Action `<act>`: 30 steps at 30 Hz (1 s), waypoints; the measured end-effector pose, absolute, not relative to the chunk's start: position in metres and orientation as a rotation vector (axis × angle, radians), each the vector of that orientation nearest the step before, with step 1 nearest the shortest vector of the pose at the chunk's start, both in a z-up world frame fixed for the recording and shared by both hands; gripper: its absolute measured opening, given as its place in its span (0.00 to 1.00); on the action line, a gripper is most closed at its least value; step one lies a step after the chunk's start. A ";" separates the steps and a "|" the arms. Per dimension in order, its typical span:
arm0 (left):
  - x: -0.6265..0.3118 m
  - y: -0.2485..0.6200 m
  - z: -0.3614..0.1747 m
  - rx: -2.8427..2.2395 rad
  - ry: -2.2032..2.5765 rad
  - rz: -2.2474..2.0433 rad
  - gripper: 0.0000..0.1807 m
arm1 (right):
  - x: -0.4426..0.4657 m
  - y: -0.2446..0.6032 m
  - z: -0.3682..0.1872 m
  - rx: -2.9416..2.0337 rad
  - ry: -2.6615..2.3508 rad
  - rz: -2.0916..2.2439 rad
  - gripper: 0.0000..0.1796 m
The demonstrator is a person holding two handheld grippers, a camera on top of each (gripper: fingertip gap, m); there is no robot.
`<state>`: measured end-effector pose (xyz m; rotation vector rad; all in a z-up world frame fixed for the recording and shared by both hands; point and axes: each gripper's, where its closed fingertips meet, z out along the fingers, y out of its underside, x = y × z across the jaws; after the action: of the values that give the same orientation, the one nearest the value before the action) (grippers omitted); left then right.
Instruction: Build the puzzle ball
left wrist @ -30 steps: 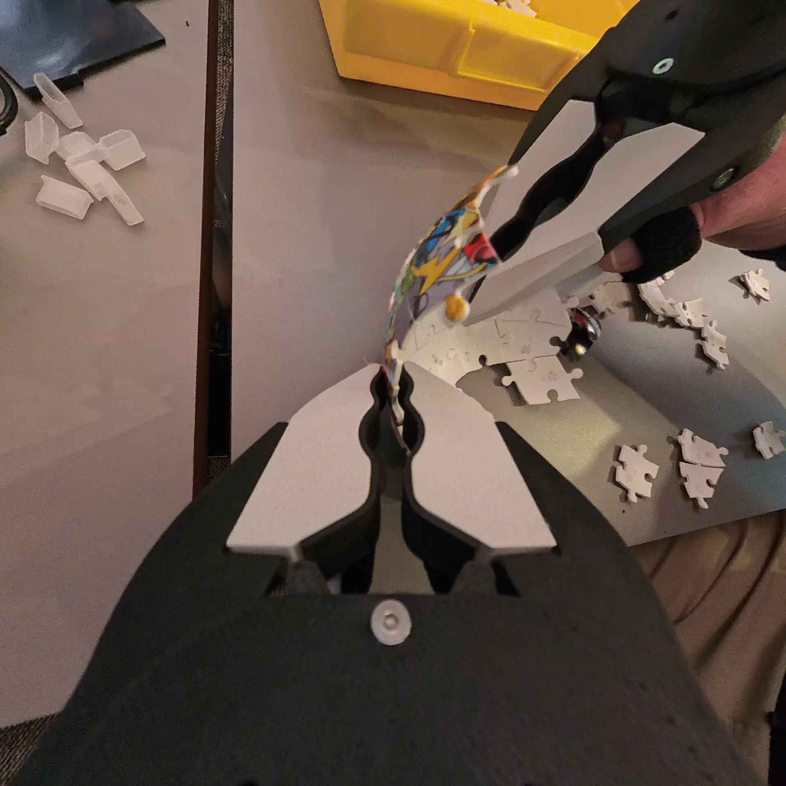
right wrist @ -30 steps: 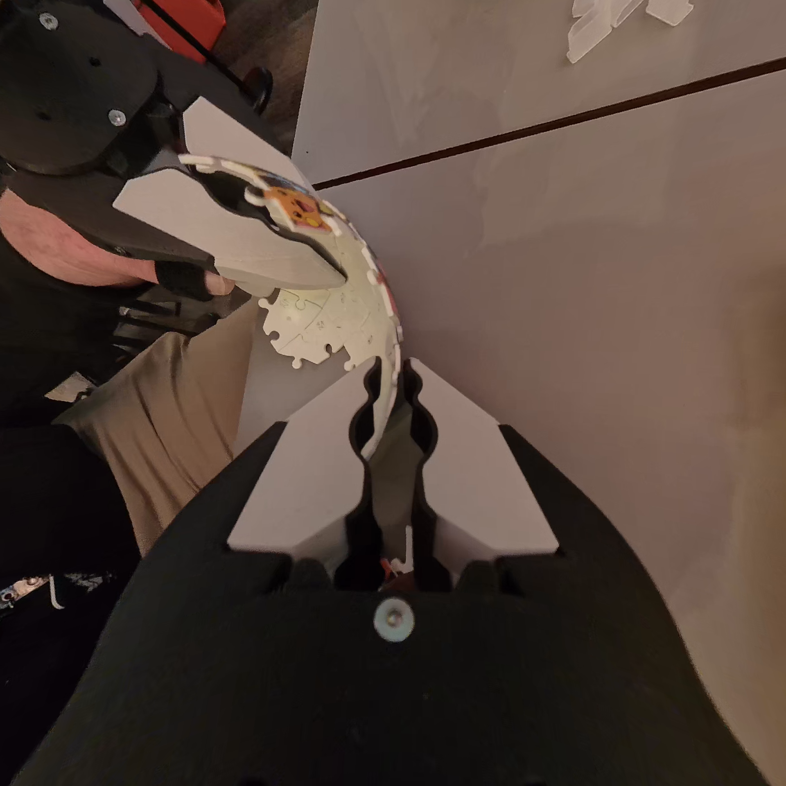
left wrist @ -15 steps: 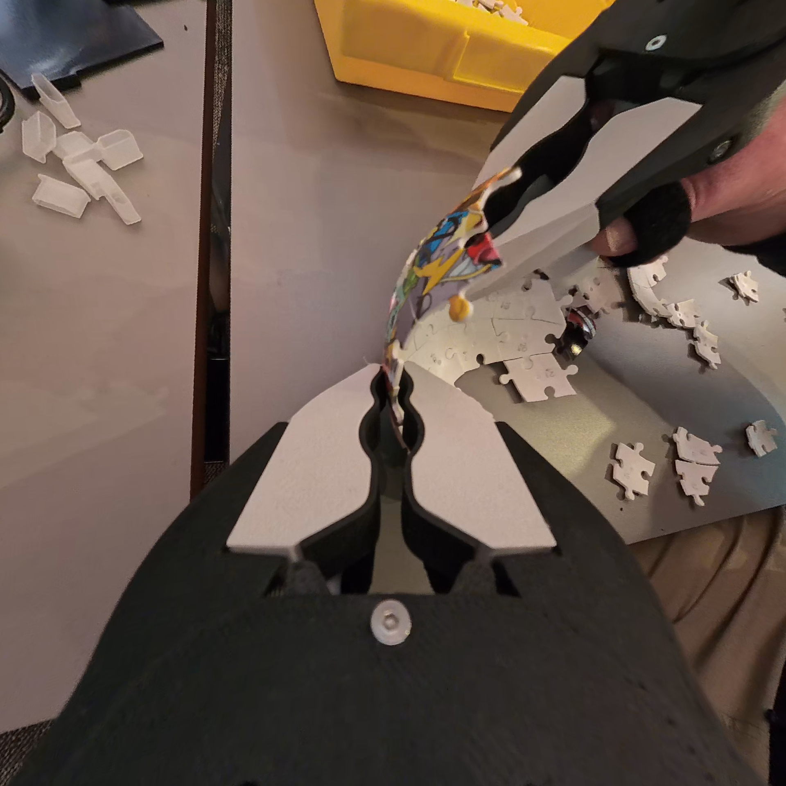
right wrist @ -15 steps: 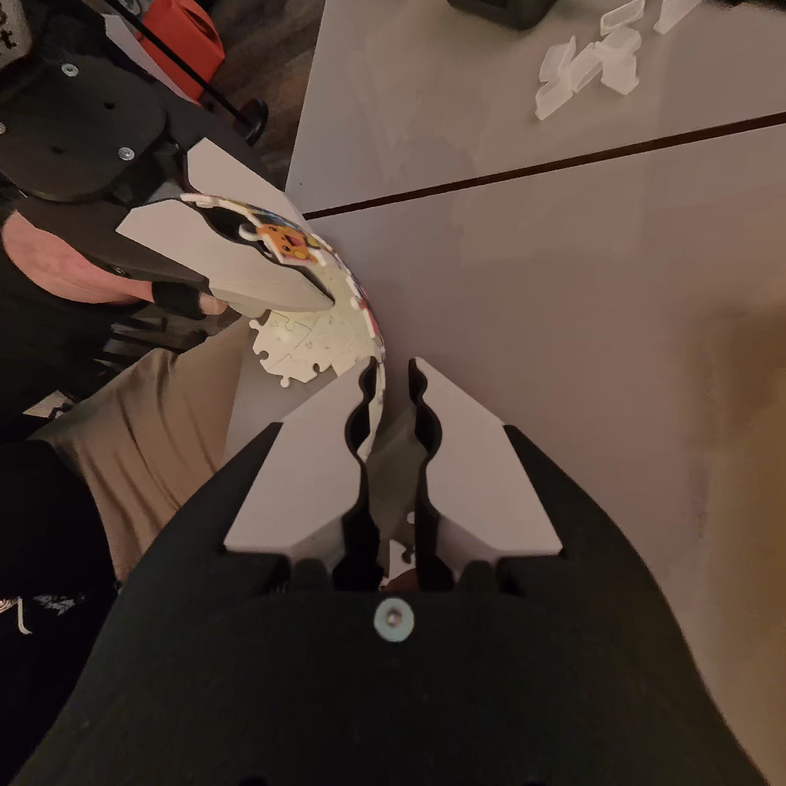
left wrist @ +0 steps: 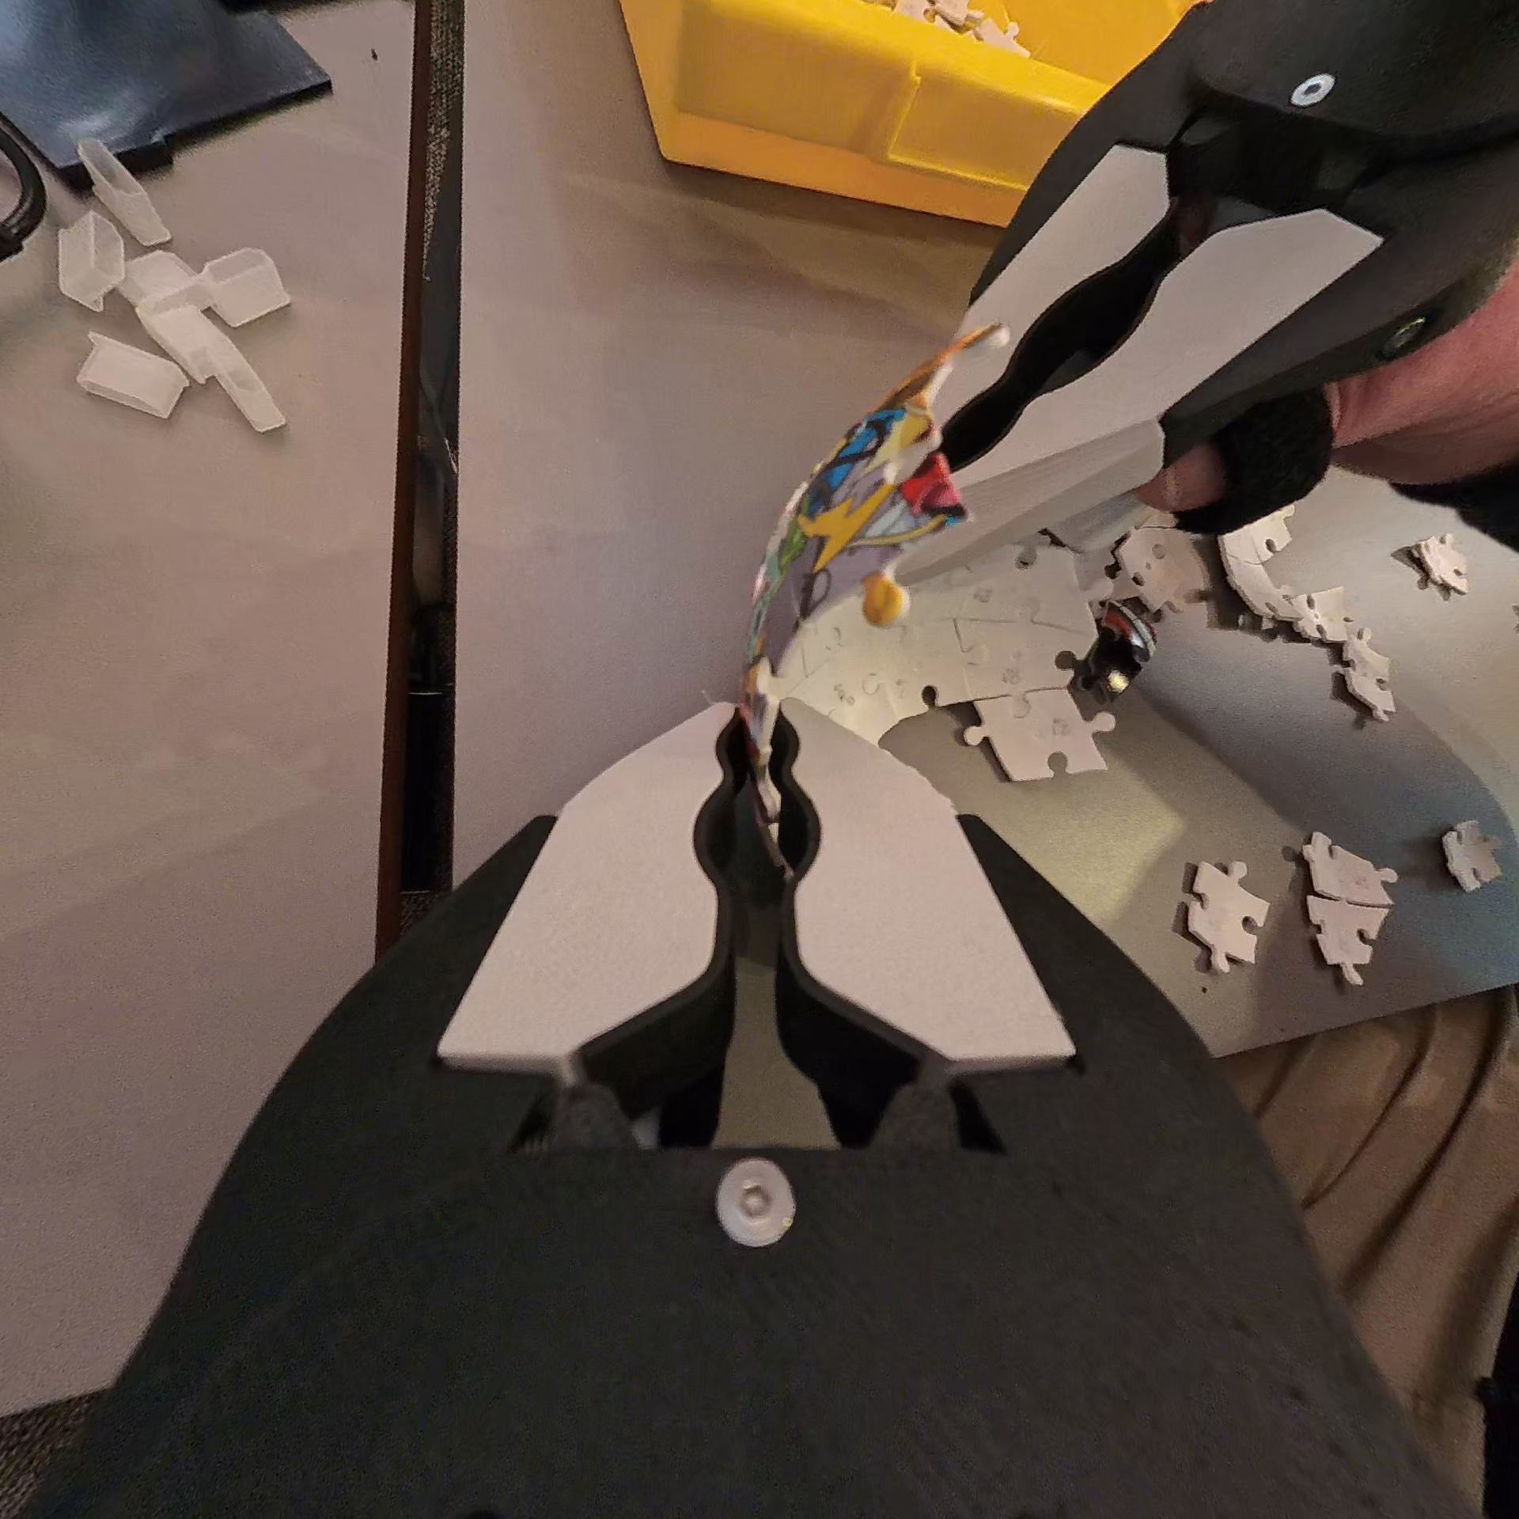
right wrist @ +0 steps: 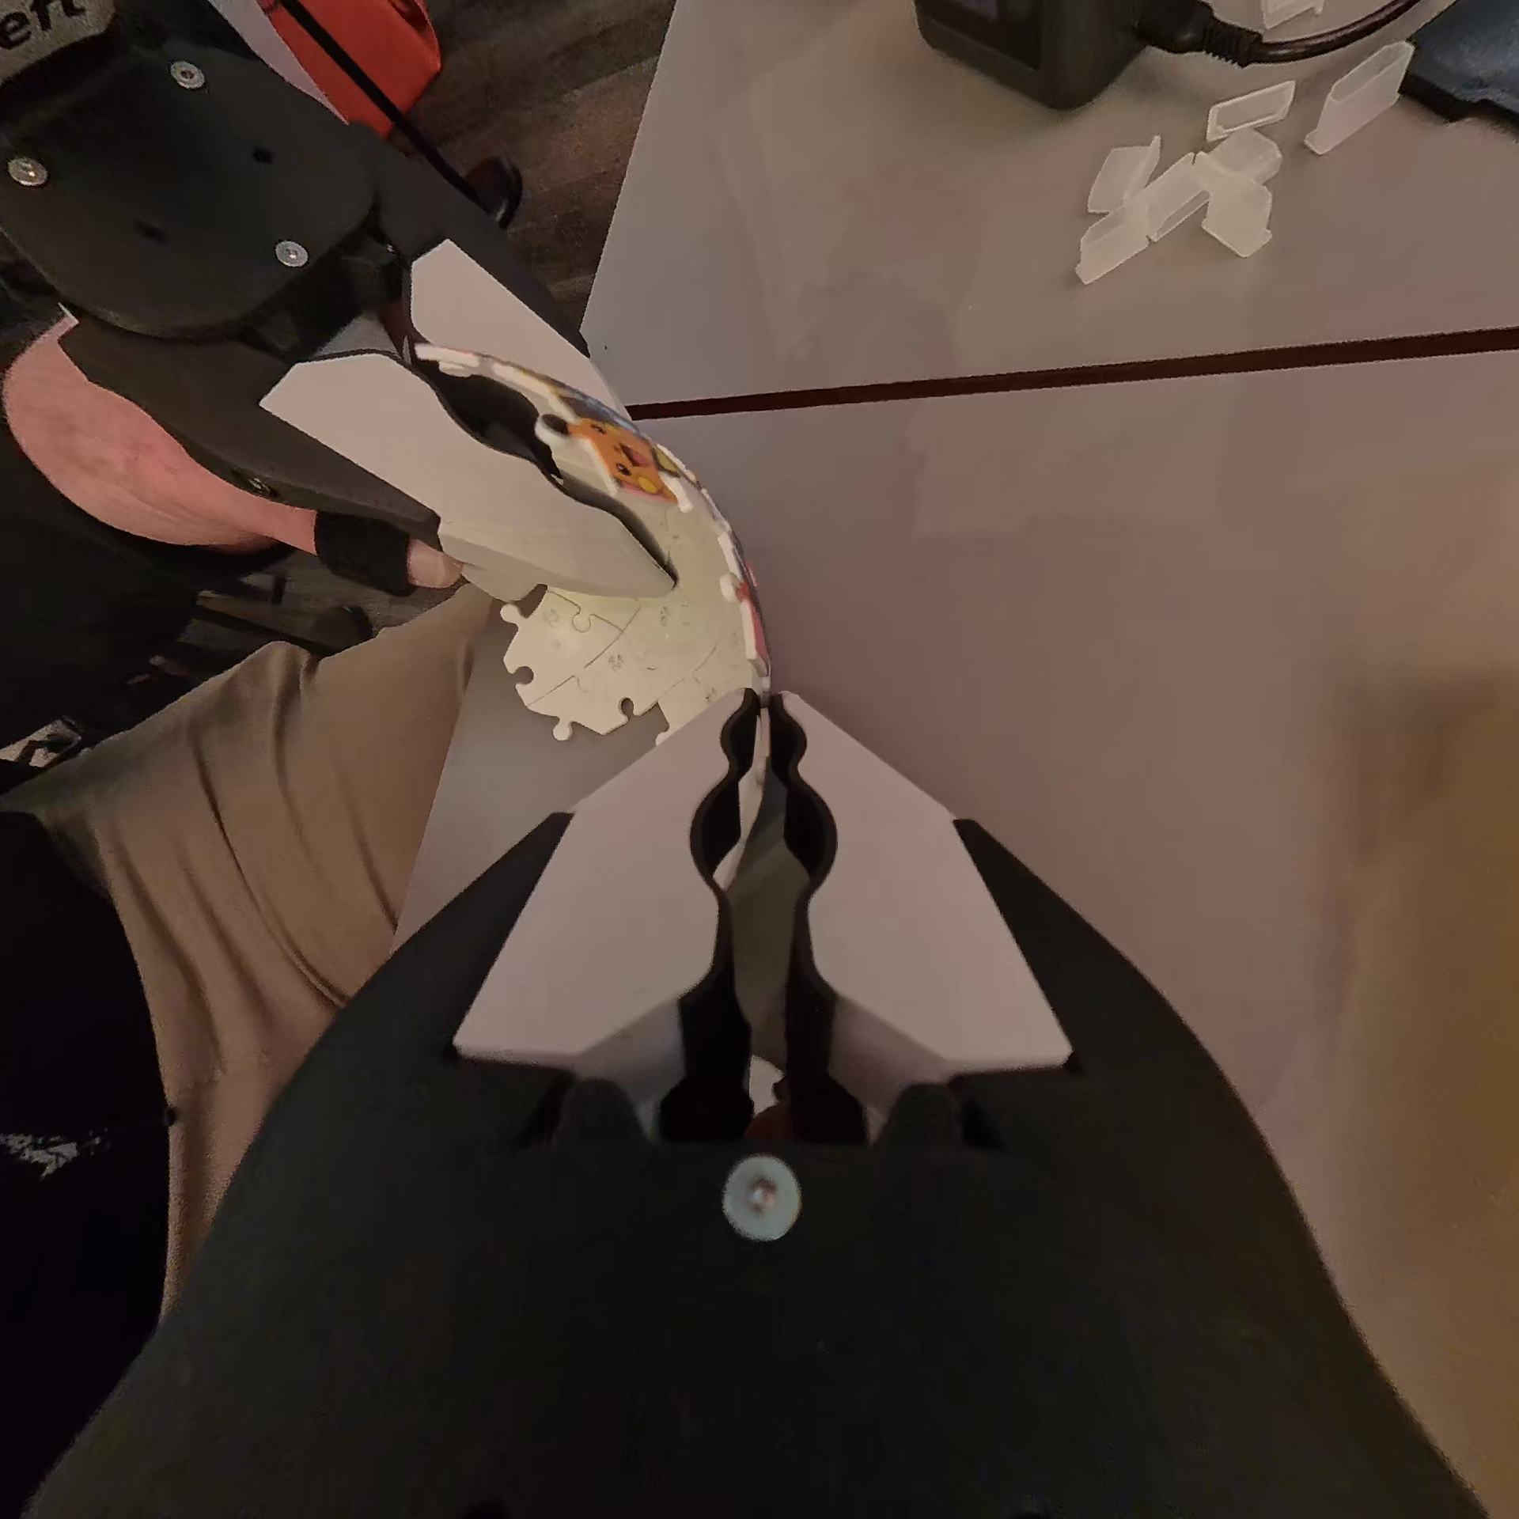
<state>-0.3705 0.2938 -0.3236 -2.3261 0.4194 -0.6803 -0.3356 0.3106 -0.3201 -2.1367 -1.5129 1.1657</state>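
Still Fragile: Curved Shell Held at Both Ends

Evidently, the partly built puzzle ball (left wrist: 838,526) is held in the air above the desk (left wrist: 575,411), a curved shell of joined pieces with the printed side turned outward and the pale inner side toward the person. The left tool (left wrist: 760,740) is clamped on one edge of the shell, its jaws closed tight on the thin rim. The right tool (right wrist: 760,707) is likewise pressed together on the opposite edge. Loose pieces (left wrist: 1225,912) are scattered on a grey mat (left wrist: 1068,838), and more are seen in a yellow bin (left wrist: 822,90).

Separation of the shell is judged the main risk: if the two tools were pulled apart or twisted against each other, the interlocked tabs could be popped open. A piece gripped only at its rim could also be slipped free if the clamp were eased.
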 end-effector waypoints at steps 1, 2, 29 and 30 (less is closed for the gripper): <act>-0.371 0.294 -0.323 -2.322 0.413 -0.685 0.02 | -0.336 0.312 -0.320 -2.133 -1.509 1.155 0.01; -0.371 0.295 -0.323 -2.321 0.410 -0.684 0.02 | -0.337 0.313 -0.319 -2.127 -1.507 1.142 0.03; -0.372 0.294 -0.324 -2.316 0.399 -0.700 0.03 | -0.346 0.313 -0.317 -2.098 -1.541 1.179 0.00; -0.372 0.294 -0.324 -2.316 0.396 -0.700 0.03 | -0.346 0.313 -0.317 -2.104 -1.541 1.173 0.00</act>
<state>-0.3725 0.2938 -0.3242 -2.3160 0.3960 -0.7003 -0.3459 0.3127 -0.3167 -2.1039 -1.5415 1.1735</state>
